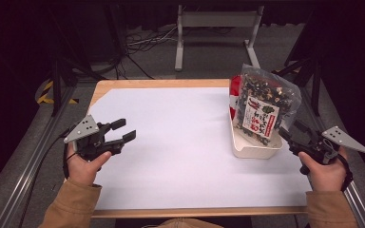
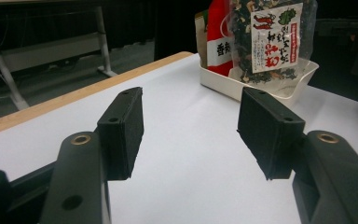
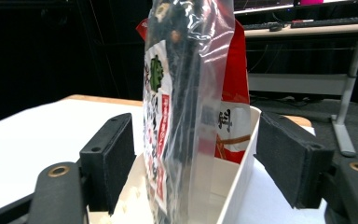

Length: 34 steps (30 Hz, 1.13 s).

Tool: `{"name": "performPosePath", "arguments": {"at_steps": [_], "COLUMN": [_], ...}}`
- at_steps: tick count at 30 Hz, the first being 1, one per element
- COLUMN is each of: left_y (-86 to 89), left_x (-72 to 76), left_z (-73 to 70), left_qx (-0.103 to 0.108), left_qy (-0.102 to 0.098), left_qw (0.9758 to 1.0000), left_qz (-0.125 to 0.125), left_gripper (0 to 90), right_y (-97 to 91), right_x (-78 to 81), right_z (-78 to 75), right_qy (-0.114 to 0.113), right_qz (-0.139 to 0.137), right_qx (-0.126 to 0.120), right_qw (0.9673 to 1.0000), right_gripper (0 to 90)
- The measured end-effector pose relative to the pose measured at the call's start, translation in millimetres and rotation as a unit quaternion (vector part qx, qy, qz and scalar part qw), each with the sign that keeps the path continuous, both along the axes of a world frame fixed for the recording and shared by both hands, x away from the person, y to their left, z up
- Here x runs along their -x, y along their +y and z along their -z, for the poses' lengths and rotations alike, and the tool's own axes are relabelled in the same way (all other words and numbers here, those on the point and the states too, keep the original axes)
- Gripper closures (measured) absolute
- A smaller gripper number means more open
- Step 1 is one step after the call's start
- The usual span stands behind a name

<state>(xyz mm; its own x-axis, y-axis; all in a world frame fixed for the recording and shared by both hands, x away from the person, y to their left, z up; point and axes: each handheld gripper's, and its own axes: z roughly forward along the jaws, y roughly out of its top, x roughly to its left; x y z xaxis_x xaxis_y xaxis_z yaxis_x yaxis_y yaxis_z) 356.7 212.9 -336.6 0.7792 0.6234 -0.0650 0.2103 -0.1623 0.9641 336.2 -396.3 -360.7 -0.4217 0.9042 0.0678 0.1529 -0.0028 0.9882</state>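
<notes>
My right gripper (image 3: 193, 163) jaws spread around the bag (image 3: 186, 93), light, crinkly, slippery, best pinched mid-body; left gripper (image 2: 191, 126) jaws gape empty.

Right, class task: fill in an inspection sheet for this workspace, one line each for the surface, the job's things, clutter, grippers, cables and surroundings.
Surface: wooden table covered by a white sheet.
Job's things: white tray at the right, holding a clear snack bag standing upright, with a red packet behind it.
Clutter: nothing seen.
Grippers: left gripper open over the sheet, holding nothing; right gripper open, jaws either side of the snack bag and tray end.
Cables: loose cables on the floor beyond the table.
Surroundings: dark room, grey floor, white desk frame behind.
</notes>
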Motion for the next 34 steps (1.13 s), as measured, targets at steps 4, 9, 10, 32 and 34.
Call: {"name": "performPosePath", "arguments": {"at_steps": [4, 9, 10, 32, 34], "left_y": [0.0, 2.9, 2.9, 15.4, 17.0], "left_x": [3.8, 14.7, 14.7, 36.2, 36.7], "left_z": [-0.8, 0.3, 0.3, 45.4, 47.1], "left_qx": [-0.003, -0.008, -0.008, -0.025, -0.022], "left_qy": [-0.004, -0.004, -0.004, 0.033, 0.033], "left_qw": [1.0000, 0.9999, 0.9999, 0.9990, 0.9990], "left_qz": [0.001, 0.005, 0.005, 0.020, 0.020], "left_gripper": [40.1, 38.9, 38.9, 33.1, 32.8], "right_y": [2.4, 11.2, 13.3, 76.3, 78.7], "right_x": [12.5, 25.4, 27.5, 32.9, 33.7], "right_z": [-7.0, -14.2, -15.3, 11.9, 14.8], "right_qy": [-0.001, -0.001, -0.001, 0.047, 0.051], "right_qz": [0.001, -0.015, -0.020, -0.153, -0.157], "right_qx": [0.022, 0.044, 0.047, 0.069, 0.074], "right_qw": [0.9998, 0.9989, 0.9987, 0.9846, 0.9835], "right_gripper": [27.8, 26.9, 26.8, 23.3, 23.3]}}
